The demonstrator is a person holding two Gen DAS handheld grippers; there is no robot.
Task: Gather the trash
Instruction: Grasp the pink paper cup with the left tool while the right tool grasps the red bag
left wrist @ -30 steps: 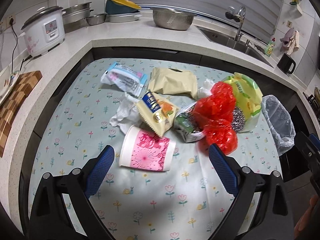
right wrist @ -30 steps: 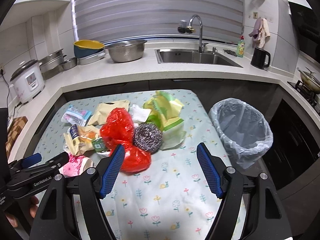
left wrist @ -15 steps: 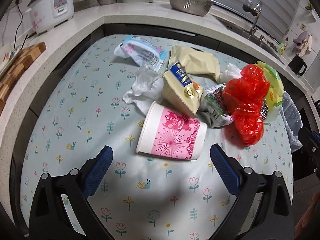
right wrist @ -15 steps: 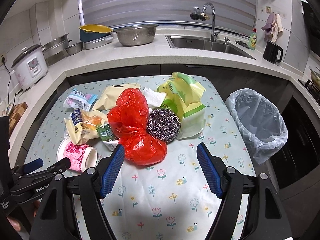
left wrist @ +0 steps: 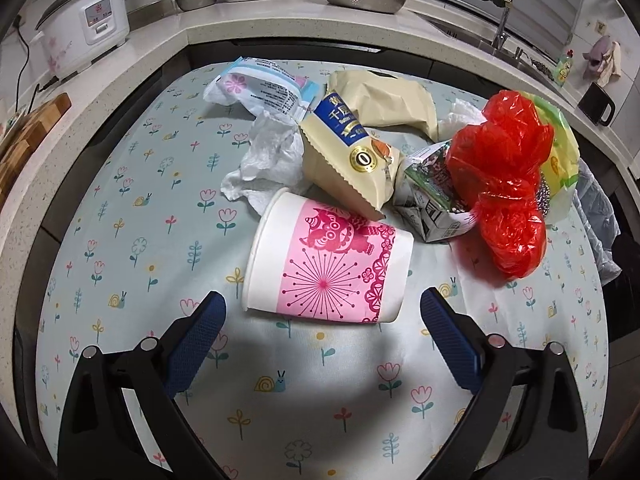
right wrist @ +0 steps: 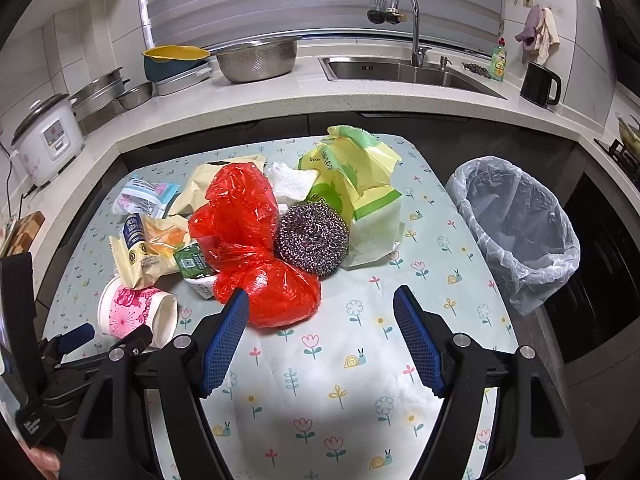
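A pile of trash lies on the flowered tablecloth (left wrist: 120,240). A pink and white paper cup (left wrist: 328,268) lies on its side just beyond my open, empty left gripper (left wrist: 324,312); the cup also shows in the right wrist view (right wrist: 136,312). Behind it lie a beige snack wrapper (left wrist: 348,160), crumpled tissue (left wrist: 268,160), a crushed carton (left wrist: 432,200) and a red plastic bag (left wrist: 504,184). My right gripper (right wrist: 320,308) is open and empty, just before the red bag (right wrist: 256,256) and a steel scourer (right wrist: 312,240). The lined bin (right wrist: 516,220) stands right of the table.
A green and yellow bag (right wrist: 360,184), a beige pouch (left wrist: 392,100) and a blue and white packet (left wrist: 264,88) lie further back. The counter holds a rice cooker (left wrist: 84,28), a steel colander (right wrist: 256,60), a sink (right wrist: 400,72) and a black jug (right wrist: 540,84).
Both grippers have moved forward and down towards the pile. The left one has closed in on the paper cup, the right one on the red bag. Both stay open.
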